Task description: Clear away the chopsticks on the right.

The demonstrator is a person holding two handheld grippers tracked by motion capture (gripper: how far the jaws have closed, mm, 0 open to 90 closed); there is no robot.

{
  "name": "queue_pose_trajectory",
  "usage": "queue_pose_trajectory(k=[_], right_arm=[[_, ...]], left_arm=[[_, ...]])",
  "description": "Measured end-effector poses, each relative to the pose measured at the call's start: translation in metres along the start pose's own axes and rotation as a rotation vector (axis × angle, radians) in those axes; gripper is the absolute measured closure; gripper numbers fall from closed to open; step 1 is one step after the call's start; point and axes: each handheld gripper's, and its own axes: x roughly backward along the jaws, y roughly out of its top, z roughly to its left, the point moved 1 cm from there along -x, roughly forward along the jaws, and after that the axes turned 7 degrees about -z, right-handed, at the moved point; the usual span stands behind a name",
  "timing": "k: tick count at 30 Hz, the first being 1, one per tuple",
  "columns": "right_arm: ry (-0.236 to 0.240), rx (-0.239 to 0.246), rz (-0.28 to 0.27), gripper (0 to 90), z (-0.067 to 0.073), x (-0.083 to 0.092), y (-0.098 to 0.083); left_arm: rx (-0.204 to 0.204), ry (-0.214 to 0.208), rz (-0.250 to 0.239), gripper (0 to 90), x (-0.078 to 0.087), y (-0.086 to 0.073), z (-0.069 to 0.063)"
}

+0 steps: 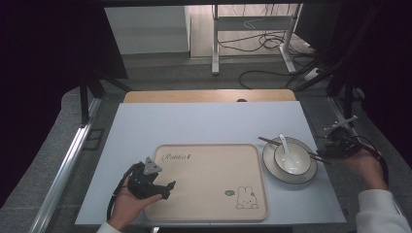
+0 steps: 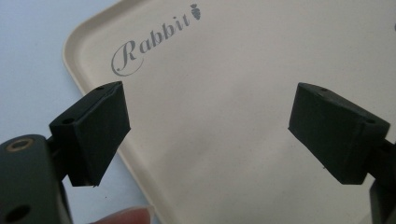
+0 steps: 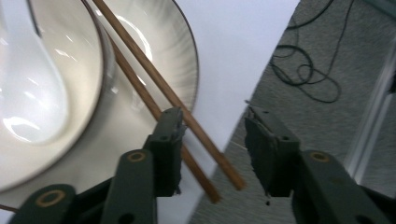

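1. High view: a pale blue-white worktop (image 1: 204,121) with a wooden strip along its far edge stands on grey carpet; beyond it are a white desk frame (image 1: 252,39) and loose black cables (image 1: 272,41) on the floor. A beige tray (image 1: 209,179) lies at the worktop's near edge, middle. Just beside the tray's right edge sits a plate (image 1: 290,167) carrying a white bowl (image 1: 292,158) with a white spoon (image 1: 285,145) in it; 2 wooden chopsticks (image 1: 286,146) lie across bowl and plate. The left tool (image 1: 165,188) rests over the tray's near left corner; the right tool (image 1: 326,154) is at the worktop's right edge, by the chopsticks' ends.
2. Left gripper view: the left tool (image 2: 208,126) stands wide apart with nothing between its jaws, above the tray's bare face, near the printed word "Rabbit" (image 2: 152,42) and a small carrot mark.
3. Right gripper view: the right tool (image 3: 212,154) is spread partway, and the chopsticks' (image 3: 187,112) ends lie between its jaws, close against one jaw, not clamped. The plate (image 3: 173,60) rim and the carpet past the worktop's edge show here.
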Motion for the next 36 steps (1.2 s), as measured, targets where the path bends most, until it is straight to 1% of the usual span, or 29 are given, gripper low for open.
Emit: queue_pose_trajectory(k=[1, 3, 4, 6, 10, 12, 13, 15, 17, 19, 22, 24, 25, 26, 27, 28, 29, 30, 31, 32, 33, 36], right_arm=[[0.011, 0.030, 0.020, 53.5, -0.001, -0.002, 0.000], [0.026, 0.072, 0.066, 53.4, -0.005, -0.006, 0.001], [0.033, 0.080, 0.075, 53.4, -0.006, -0.007, 0.001], [0.064, 0.090, 0.094, 53.2, -0.009, -0.011, 0.002], [0.100, 0.103, 0.113, 53.9, -0.014, -0.018, 0.003], [0.101, 0.106, 0.120, 54.5, -0.015, -0.019, 0.004], [0.108, 0.117, 0.133, 54.8, -0.016, -0.020, 0.004], [0.124, 0.123, 0.152, 55.4, -0.018, -0.021, 0.004], [0.144, 0.124, 0.161, 56.3, -0.021, -0.023, 0.004], [0.153, 0.134, 0.171, 58.1, -0.023, -0.024, 0.004], [0.181, 0.145, 0.190, 60.9, -0.024, -0.027, 0.005], [0.192, 0.153, 0.212, 63.7, -0.024, -0.029, 0.006], [0.192, 0.153, 0.212, 63.7, -0.024, -0.029, 0.006], [0.192, 0.172, 0.221, 64.9, -0.023, -0.032, 0.006], [0.192, 0.172, 0.221, 64.9, -0.023, -0.032, 0.006], [0.195, 0.186, 0.228, 65.7, -0.022, -0.033, 0.006], [0.195, 0.197, 0.226, 67.1, -0.022, -0.034, 0.005], [0.193, 0.208, 0.222, 70.4, -0.021, -0.035, 0.005], [0.193, 0.208, 0.222, 70.4, -0.021, -0.035, 0.005], [0.199, 0.228, 0.224, 72.9, -0.020, -0.035, 0.005], [0.199, 0.228, 0.224, 72.9, -0.020, -0.035, 0.005], [0.200, 0.258, 0.219, 75.6, -0.019, -0.035, 0.005]], left_arm=[[0.001, 0.001, 0.001, 12.5, 0.000, 0.000, 0.000], [0.000, 0.002, 0.002, 12.5, 0.000, 0.000, 0.000], [0.002, 0.003, 0.002, 12.5, 0.000, -0.001, 0.001], [0.007, 0.004, 0.003, 12.5, 0.001, -0.001, 0.001], [0.014, 0.002, 0.001, 12.6, 0.002, -0.002, 0.002], [0.016, 0.003, 0.002, 12.6, 0.002, -0.003, 0.002], [0.015, 0.003, 0.003, 12.6, 0.002, -0.003, 0.002], [0.016, 0.002, 0.003, 12.6, 0.002, -0.003, 0.002], [0.017, 0.000, 0.002, 12.6, 0.002, -0.003, 0.002], [0.017, -0.001, 0.003, 12.6, 0.001, -0.002, 0.002], [0.016, -0.002, 0.005, 12.6, 0.001, -0.002, 0.001], [0.016, -0.003, 0.006, 12.6, 0.001, -0.002, 0.001], [0.016, -0.003, 0.006, 12.6, 0.000, -0.002, 0.001], [0.016, -0.003, 0.006, 12.7, 0.000, -0.002, 0.001], [0.017, -0.001, 0.006, 12.7, 0.000, -0.002, 0.002], [0.017, 0.001, 0.004, 12.6, 0.001, -0.002, 0.002], [0.018, 0.002, 0.003, 12.6, 0.001, -0.003, 0.002], [0.016, 0.004, 0.002, 12.6, 0.001, -0.003, 0.003], [0.016, 0.004, 0.001, 12.6, 0.001, -0.003, 0.003], [0.017, 0.004, 0.001, 12.6, 0.001, -0.003, 0.003], [0.017, 0.004, 0.000, 12.6, 0.001, -0.003, 0.004], [0.017, 0.004, 0.003, 12.6, 0.001, -0.003, 0.004]])
